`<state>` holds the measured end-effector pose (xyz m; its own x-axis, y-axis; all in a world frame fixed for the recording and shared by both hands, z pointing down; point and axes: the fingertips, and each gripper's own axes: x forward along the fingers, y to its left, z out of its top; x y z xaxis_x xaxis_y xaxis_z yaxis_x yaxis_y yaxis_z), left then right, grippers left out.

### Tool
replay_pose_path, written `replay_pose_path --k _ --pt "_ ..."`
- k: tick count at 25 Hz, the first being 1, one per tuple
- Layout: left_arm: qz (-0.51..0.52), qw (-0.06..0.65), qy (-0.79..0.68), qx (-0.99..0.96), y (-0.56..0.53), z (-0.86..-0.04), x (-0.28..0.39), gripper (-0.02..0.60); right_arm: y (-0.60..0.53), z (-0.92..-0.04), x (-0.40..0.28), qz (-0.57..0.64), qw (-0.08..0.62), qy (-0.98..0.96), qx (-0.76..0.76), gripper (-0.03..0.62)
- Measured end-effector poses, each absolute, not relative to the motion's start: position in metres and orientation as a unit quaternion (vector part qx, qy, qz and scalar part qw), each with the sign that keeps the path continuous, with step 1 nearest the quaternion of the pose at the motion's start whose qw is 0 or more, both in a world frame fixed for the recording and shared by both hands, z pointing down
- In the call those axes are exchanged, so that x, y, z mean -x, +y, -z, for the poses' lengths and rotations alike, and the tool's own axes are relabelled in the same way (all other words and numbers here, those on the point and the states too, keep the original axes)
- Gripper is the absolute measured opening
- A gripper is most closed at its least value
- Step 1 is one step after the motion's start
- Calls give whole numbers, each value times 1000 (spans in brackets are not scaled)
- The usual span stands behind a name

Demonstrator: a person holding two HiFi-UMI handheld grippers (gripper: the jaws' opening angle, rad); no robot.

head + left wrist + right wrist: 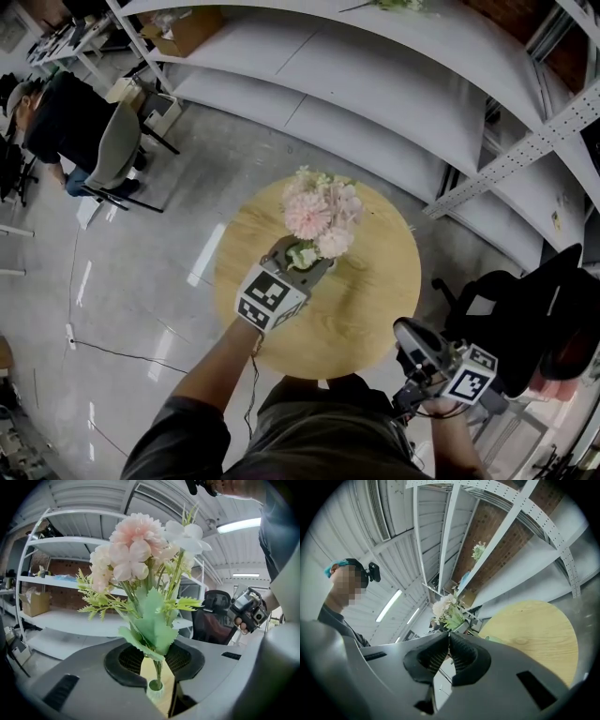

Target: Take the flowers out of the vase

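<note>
A bunch of pink and white artificial flowers (pixel 321 211) with green leaves stands over the round wooden table (pixel 375 300). My left gripper (pixel 298 262) is shut on the bunch's stems just below the leaves. In the left gripper view the flowers (pixel 140 555) rise straight above the jaws (pixel 157 656), and a thin stem runs down to the mouth of a pale green ribbed vase (pixel 155 690) directly beneath. My right gripper (pixel 417 342) hangs off the table's near right edge, away from the flowers (pixel 447 610). Its jaws (pixel 449 637) are closed together with nothing between them.
White metal shelving (pixel 375 103) curves behind the table, with a cardboard box (pixel 183 30) on it. A black office chair (pixel 525 309) stands at the right. A person sits on a chair (pixel 108 150) at the far left. A cable (pixel 122 354) lies on the grey floor.
</note>
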<state>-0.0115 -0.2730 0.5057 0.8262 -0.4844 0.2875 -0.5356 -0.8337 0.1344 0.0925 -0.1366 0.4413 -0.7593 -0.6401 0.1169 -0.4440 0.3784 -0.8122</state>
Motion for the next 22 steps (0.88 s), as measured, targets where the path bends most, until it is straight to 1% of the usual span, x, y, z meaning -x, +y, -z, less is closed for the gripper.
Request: replay_pose_path --k 8,14,22 --pt "-108 67 -279 -952 -269 -429 8 100 -143 -406 -100 409 144 843 318 17" --pt "-100 54 -289 -950 -250 -376 11 94 -138 -379 -99 386 162 855 306 17" --pt "-101 43 -303 -947 -222 -334 13 89 -131 -349 -99 349 174 872 297 15"
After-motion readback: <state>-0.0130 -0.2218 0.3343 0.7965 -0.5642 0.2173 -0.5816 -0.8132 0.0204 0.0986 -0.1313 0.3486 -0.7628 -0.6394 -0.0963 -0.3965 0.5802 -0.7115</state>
